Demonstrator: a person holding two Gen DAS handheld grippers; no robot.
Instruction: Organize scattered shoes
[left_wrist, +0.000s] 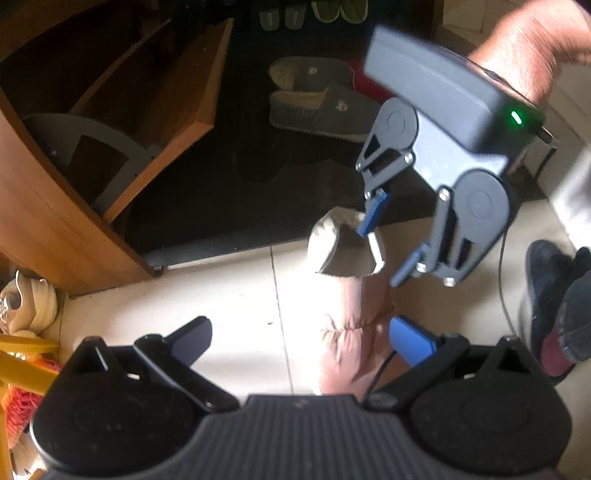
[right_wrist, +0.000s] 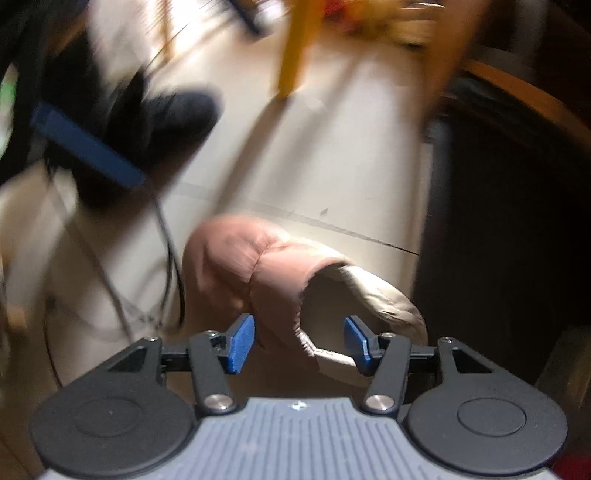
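A pale tiled floor (left_wrist: 229, 295) fills the lower half of the left wrist view. A dark mat (left_wrist: 229, 206) covers the upper middle, and a wooden shoe cabinet (left_wrist: 44, 206) with slanted shelves rises at the left edge.

On the mat, upper centre, lie two grey slippers (left_wrist: 317, 99) side by side. Two more pairs stand at the top edge, too small to make out.

A pink slipper (left_wrist: 351, 325) with a beige lining lies on the tiles at centre, its opening toward the mat.

The right gripper (left_wrist: 384, 247) hangs over that opening from the upper right, held by a hand (left_wrist: 532, 48). Its blue fingers are spread and press on nothing. In the blurred right wrist view the slipper's (right_wrist: 258, 266) opening sits between those parted fingers (right_wrist: 240, 343).

The left gripper (left_wrist: 303, 339) sits at the bottom of its own view, spread wide on either side of the slipper's toe end, gripping nothing.

A dark shoe (left_wrist: 550, 288) shows at the right edge, and a white sneaker (left_wrist: 29, 302) at the left, beside the cabinet.
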